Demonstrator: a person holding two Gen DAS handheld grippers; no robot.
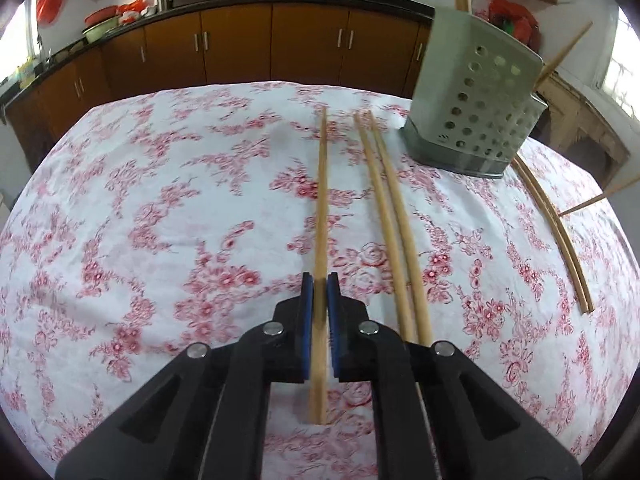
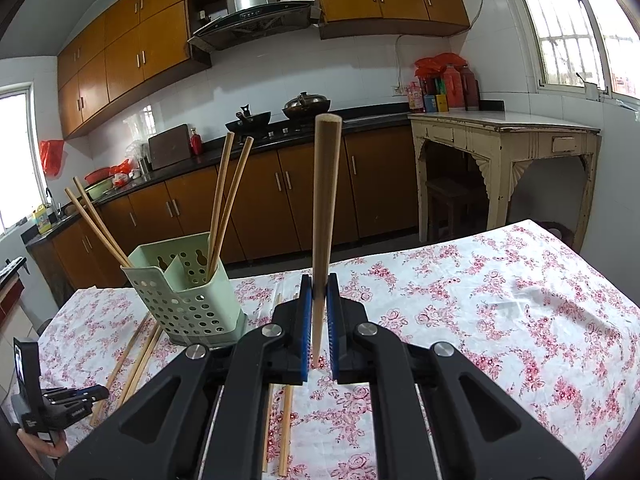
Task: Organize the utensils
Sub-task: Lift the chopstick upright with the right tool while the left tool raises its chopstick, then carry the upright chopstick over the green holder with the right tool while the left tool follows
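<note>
Both claws are clamped on 1 wooden chopstick each, the left gripper (image 1: 320, 280) pinching a chopstick (image 1: 321, 200) lying on the floral tablecloth (image 1: 160, 220), the right gripper (image 2: 319, 280) holding its upright chopstick (image 2: 325, 200) beside the green perforated holder (image 2: 188, 292), apparently ready to drop in.

Ten chopsticks (image 1: 322, 200), one holder (image 1: 472, 96)

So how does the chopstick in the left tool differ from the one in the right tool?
The left tool grips its chopstick low, lying along the floral tablecloth; the right tool holds its chopstick lifted, pointing up above the table. The left one lies beside loose chopsticks; the right one is near the green holder. Both are plain wood, pinched between blue pads.
</note>
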